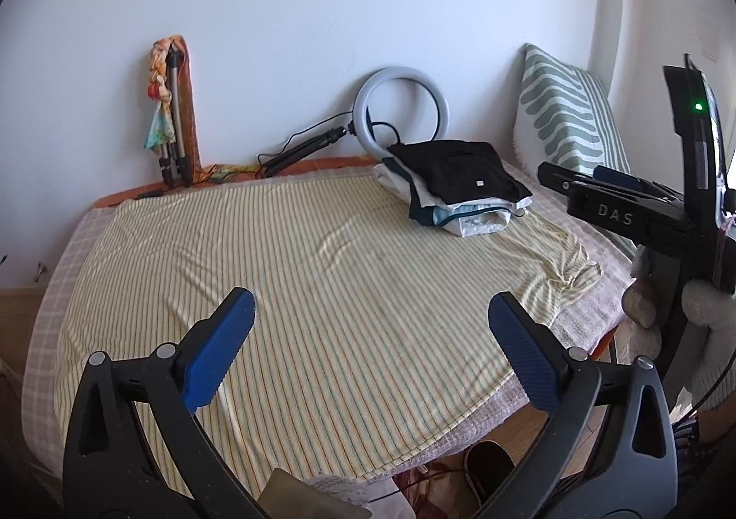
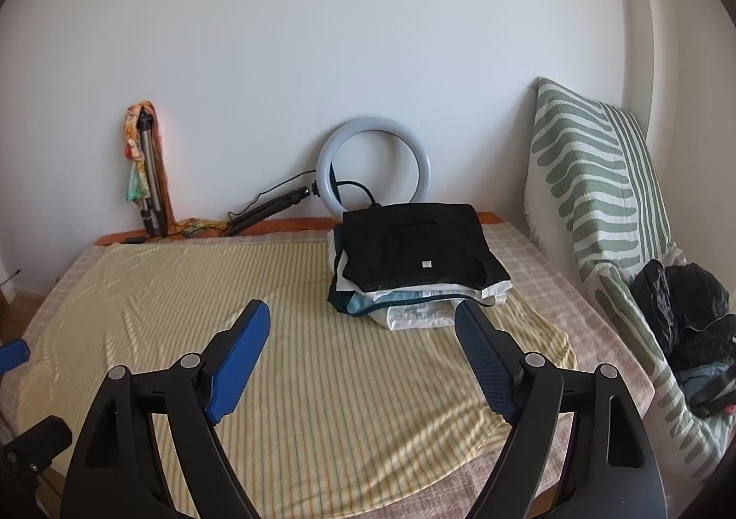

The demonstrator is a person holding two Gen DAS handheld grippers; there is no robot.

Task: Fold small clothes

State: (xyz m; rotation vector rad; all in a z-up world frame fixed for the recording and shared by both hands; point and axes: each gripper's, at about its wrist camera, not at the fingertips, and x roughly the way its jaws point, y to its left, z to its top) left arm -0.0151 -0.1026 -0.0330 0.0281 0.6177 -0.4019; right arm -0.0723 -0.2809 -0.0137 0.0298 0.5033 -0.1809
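A pale yellow striped garment (image 1: 299,270) lies spread flat over the bed; it also shows in the right wrist view (image 2: 322,371). A stack of folded clothes with a black piece on top (image 1: 455,183) sits at the far right of the bed, also seen in the right wrist view (image 2: 414,261). My left gripper (image 1: 372,312) is open and empty, hovering above the near part of the striped garment. My right gripper (image 2: 363,325) is open and empty, held above the garment just in front of the stack. The right gripper's body shows in the left wrist view (image 1: 644,206).
A ring light (image 2: 375,164) on a small tripod leans on the back wall. A folded tripod with a colourful cloth (image 1: 172,114) stands at the back left. A green-patterned cushion (image 2: 593,178) is at the right, with dark clothes (image 2: 685,312) piled beside it. A shoe (image 1: 487,464) lies on the floor.
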